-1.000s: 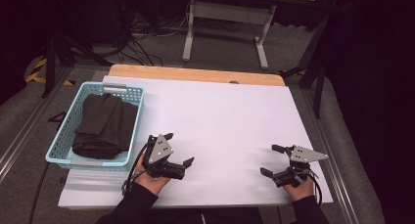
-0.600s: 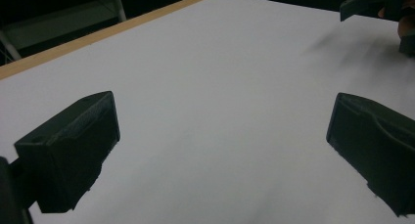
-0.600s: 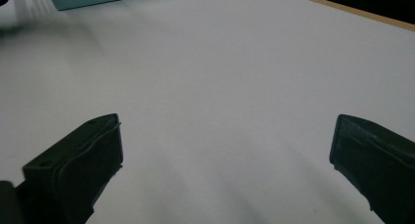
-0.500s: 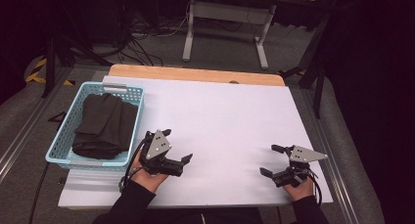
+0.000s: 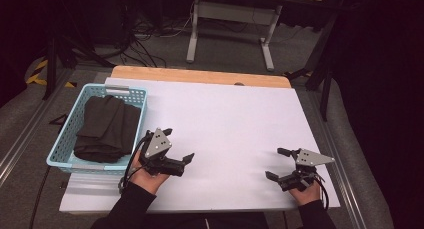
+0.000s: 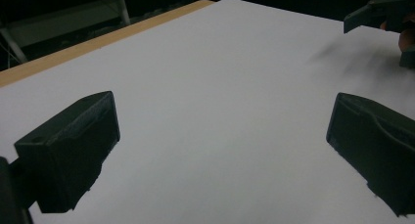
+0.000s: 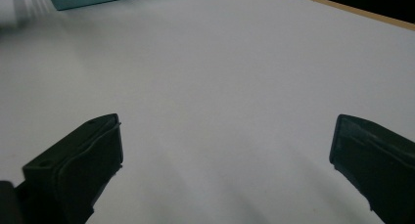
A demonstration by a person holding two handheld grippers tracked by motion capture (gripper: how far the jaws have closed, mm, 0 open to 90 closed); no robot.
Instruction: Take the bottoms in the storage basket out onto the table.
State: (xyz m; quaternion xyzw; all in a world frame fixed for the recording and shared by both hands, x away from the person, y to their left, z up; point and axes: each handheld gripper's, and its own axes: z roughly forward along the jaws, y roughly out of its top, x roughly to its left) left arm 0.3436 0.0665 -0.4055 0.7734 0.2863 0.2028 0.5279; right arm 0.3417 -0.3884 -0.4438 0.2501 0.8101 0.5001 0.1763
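At the far left of the table (image 5: 235,114), dark folded cloth (image 5: 106,128) is contained in a light blue basket (image 5: 64,139). The left tool (image 5: 178,148) is held just right of the basket, jaws spread apart and empty. The right tool (image 5: 274,163) is held near the right edge, jaws likewise apart, nothing gripped.

A lab: cables (image 5: 150,31) strewn under a metal-framed bench (image 5: 230,19).
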